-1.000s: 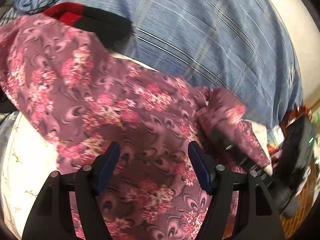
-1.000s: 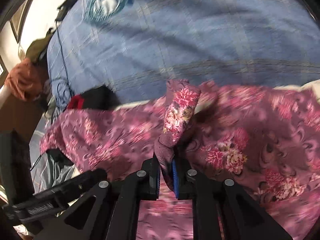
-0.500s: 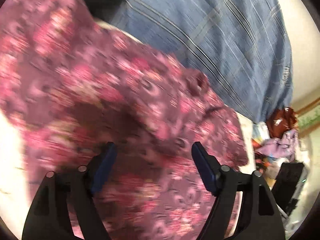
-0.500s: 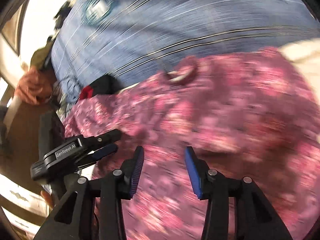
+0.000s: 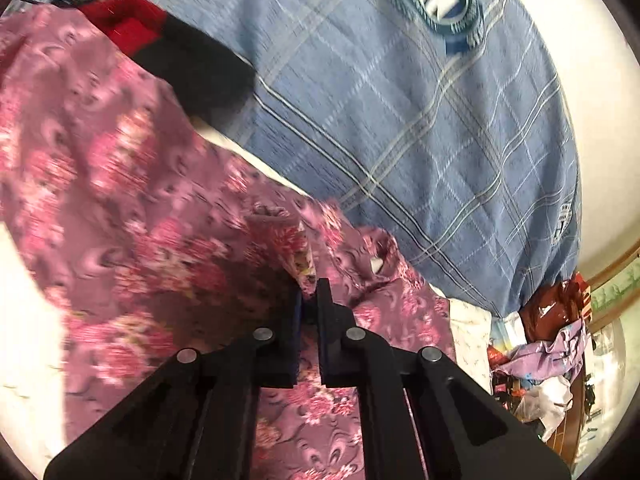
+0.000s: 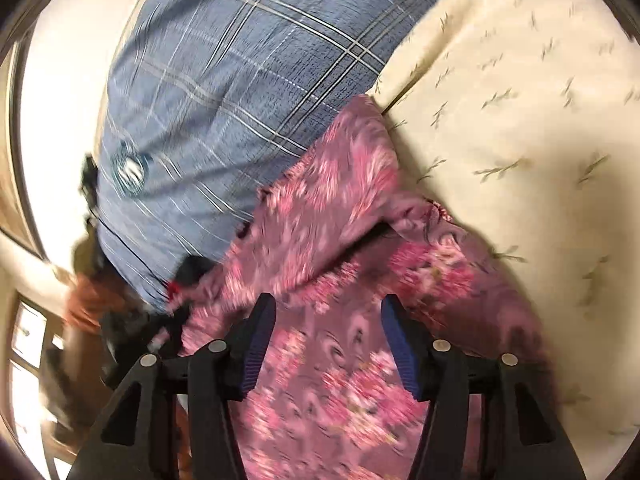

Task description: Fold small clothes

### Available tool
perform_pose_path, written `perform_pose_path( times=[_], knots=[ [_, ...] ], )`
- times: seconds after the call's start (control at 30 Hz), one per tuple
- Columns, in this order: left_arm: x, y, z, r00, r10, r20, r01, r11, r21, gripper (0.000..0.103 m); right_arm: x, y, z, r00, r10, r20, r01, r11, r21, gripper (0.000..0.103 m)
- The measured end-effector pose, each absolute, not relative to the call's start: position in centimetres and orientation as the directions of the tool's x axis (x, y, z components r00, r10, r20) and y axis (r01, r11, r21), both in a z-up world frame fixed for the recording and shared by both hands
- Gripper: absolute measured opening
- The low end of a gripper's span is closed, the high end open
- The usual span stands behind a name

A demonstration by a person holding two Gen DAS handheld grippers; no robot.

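**Left pinching floral garment, right jaws spreading above it**

Left hand-held gripper (image 5: 309,300): jaws narrowed right down, clamped on a raised fold of the pink floral garment (image 5: 152,240). The pinched fold stands up just ahead of the tips; the rest of the cloth spreads out below and to the left of this gripper.

Right hand-held gripper (image 6: 328,320): jaws about half spread and opening. The garment (image 6: 344,240) lies under and ahead of the gap, but the pads are not pressing on it, so nothing is gripped.

Garment location: on the bed, partly on a cream sheet with a sprig print (image 6: 520,120) and up against a blue plaid blanket (image 5: 400,120). From the right gripper, the cream sheet is ahead and to the right, the blue blanket (image 6: 208,100) ahead and to the left.

A red-and-black cloth item (image 5: 172,52) sits beyond the left gripper, up-left, at the far edge of the garment on the blanket.

Clutter of bags and fabric (image 5: 552,340) is off to the right of the left gripper, past the bed edge.

The right view is motion-blurred; fine detail of the cloth edge is unreadable.
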State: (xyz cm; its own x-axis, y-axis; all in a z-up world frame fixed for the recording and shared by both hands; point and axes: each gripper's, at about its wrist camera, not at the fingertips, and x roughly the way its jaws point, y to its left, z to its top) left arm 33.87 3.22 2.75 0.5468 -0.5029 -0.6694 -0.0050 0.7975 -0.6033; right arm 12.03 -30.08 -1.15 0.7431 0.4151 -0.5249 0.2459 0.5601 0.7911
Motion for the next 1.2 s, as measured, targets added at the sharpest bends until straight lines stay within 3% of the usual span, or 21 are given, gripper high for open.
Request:
perform_pose_path(
  times=[0.13, 0.2, 0.23, 0.27, 0.3, 0.43, 0.53, 0.57, 0.67, 0.77, 0.8, 0.83, 0.87, 0.93, 0.97, 1.2],
  knots=[
    [33.6, 4.5, 3.1, 0.538, -0.485, -0.689, -0.022, 0.809, -0.587, 0.004, 14.3, -30.6, -2.5, 0.780, 0.428, -0.456, 0.270, 0.427, 0.863, 0.059],
    [33.3, 4.8, 3.2, 0.546, -0.470, -0.693, -0.036, 0.813, -0.581, 0.004, 15.4, -30.8, -3.1, 0.791, 0.408, -0.456, 0.310, 0.374, 0.874, 0.055],
    [33.3, 4.8, 3.1, 0.547, -0.468, -0.694, -0.043, 0.812, -0.581, 0.004, 15.7, -30.8, -3.0, 0.801, 0.378, -0.464, 0.334, 0.361, 0.871, 0.046],
    [33.2, 5.2, 3.0, 0.547, -0.471, -0.693, -0.047, 0.808, -0.587, 0.004, 15.9, -31.1, -2.7, 0.809, 0.357, -0.467, 0.342, 0.361, 0.868, 0.017],
    [32.9, 5.5, 2.8, 0.545, -0.469, -0.695, -0.049, 0.809, -0.585, 0.004, 16.1, -31.5, -1.8, 0.818, 0.334, -0.468, 0.334, 0.386, 0.860, 0.003],
    [32.6, 4.4, 0.2, 0.490, -0.454, -0.744, -0.044, 0.839, -0.542, 0.005, 15.0, -33.1, 0.6, 0.849, 0.220, -0.481, 0.311, 0.528, 0.790, 0.004],
    [32.3, 3.6, -3.4, 0.415, -0.425, -0.805, -0.071, 0.866, -0.494, 0.006, 15.4, -33.1, -2.4, 0.757, 0.231, -0.612, 0.403, 0.571, 0.715, 0.003],
    [31.8, 4.0, -3.1, 0.428, -0.427, -0.797, -0.060, 0.866, -0.496, 0.009, 15.1, -33.0, -2.9, 0.757, 0.244, -0.606, 0.392, 0.572, 0.720, 0.001],
    [30.0, 5.8, -1.8, 0.431, -0.442, -0.787, -0.045, 0.860, -0.507, 0.009, 13.7, -32.3, -1.6, 0.748, 0.241, -0.619, 0.385, 0.602, 0.700, 0.013],
    [28.5, 8.5, 0.4, 0.499, -0.472, -0.727, -0.039, 0.826, -0.563, 0.012, 12.1, -31.4, 0.7, 0.745, 0.267, -0.611, 0.337, 0.641, 0.690, 0.013],
    [28.6, 8.8, 1.3, 0.515, -0.481, -0.710, -0.032, 0.817, -0.576, 0.016, 12.0, -30.9, 1.7, 0.758, 0.259, -0.599, 0.306, 0.669, 0.677, 0.014],
    [29.3, 8.8, 2.3, 0.527, -0.488, -0.695, -0.015, 0.813, -0.582, 0.031, 12.5, -30.4, 3.2, 0.778, 0.237, -0.582, 0.268, 0.712, 0.648, 0.018],
    [30.0, 8.4, 2.8, 0.534, -0.484, -0.693, 0.001, 0.821, -0.571, 0.046, 13.3, -30.1, 4.2, 0.791, 0.230, -0.568, 0.240, 0.736, 0.633, 0.031],
    [31.6, 7.1, 3.3, 0.543, -0.421, -0.727, 0.008, 0.868, -0.497, 0.053, 15.7, -30.2, 5.5, 0.813, 0.194, -0.549, 0.218, 0.773, 0.596, 0.049],
    [33.0, 6.0, 3.1, 0.527, -0.405, -0.747, 0.034, 0.889, -0.457, 0.054, 17.2, -30.7, 5.5, 0.809, 0.188, -0.556, 0.225, 0.776, 0.590, 0.051],
    [38.6, 4.7, -1.2, 0.407, -0.315, -0.857, -0.012, 0.937, -0.350, 0.057, 27.6, -32.7, 1.6, 0.671, 0.124, -0.731, 0.341, 0.824, 0.453, 0.051]
  ],
)
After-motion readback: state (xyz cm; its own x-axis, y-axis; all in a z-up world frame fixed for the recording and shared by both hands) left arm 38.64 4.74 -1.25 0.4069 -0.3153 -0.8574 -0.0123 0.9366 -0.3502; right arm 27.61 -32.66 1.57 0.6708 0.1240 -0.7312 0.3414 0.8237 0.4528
